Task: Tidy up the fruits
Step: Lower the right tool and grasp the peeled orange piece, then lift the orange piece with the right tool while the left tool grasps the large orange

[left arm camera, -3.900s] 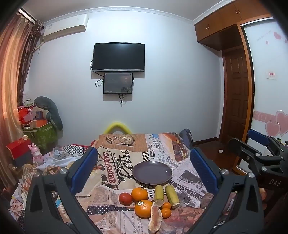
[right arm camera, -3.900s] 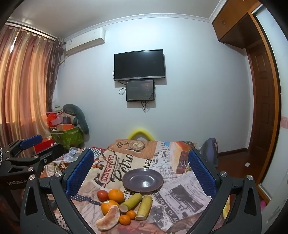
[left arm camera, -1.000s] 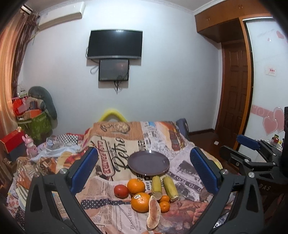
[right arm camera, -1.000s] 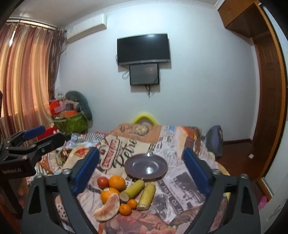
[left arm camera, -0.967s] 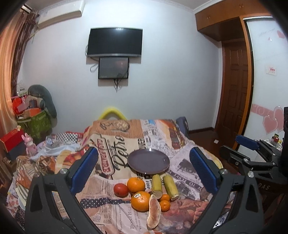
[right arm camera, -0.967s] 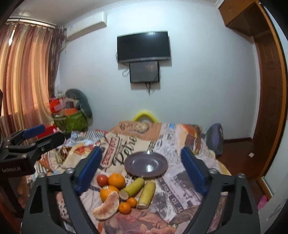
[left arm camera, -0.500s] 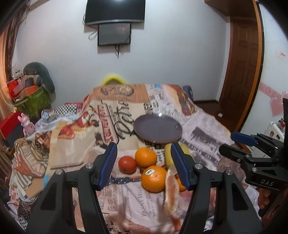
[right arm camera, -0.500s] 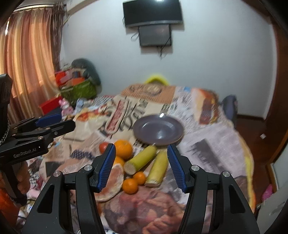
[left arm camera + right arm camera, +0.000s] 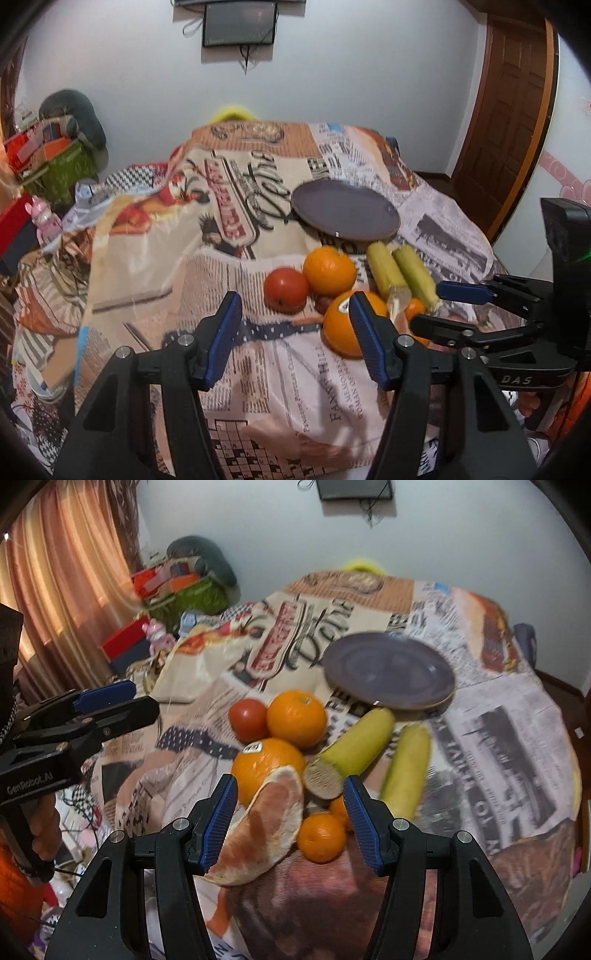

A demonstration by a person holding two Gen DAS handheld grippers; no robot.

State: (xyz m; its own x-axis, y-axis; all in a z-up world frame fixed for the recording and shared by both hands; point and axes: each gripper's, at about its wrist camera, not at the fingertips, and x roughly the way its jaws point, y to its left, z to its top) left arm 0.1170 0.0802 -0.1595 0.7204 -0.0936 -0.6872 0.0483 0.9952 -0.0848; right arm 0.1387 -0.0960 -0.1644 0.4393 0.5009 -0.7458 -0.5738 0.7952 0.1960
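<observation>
A pile of fruit lies on a newspaper-print cloth before an empty dark purple plate [image 9: 345, 215] [image 9: 388, 672]. It holds a tomato [image 9: 286, 290] [image 9: 248, 719], two oranges [image 9: 328, 270] [image 9: 296, 718], one with a sticker [image 9: 267, 764], a pomelo segment [image 9: 266, 830], small mandarins [image 9: 320, 836] and two yellow-green stalks [image 9: 400, 271] [image 9: 354, 751]. My left gripper [image 9: 295, 341] is open and empty, just left of the stickered orange [image 9: 341, 326]. My right gripper [image 9: 290, 825] is open around the pomelo segment and mandarins.
The cloth-covered table [image 9: 147, 258] drops off at its left and right edges. Clutter, a green basket [image 9: 61, 171] and red boxes stand on the left. A wooden door [image 9: 506, 122] is on the right. A TV hangs on the back wall.
Both grippers have moved forward and down towards the fruit pile. Their jaws have narrowed from wide open but stay open. No fruit has moved.
</observation>
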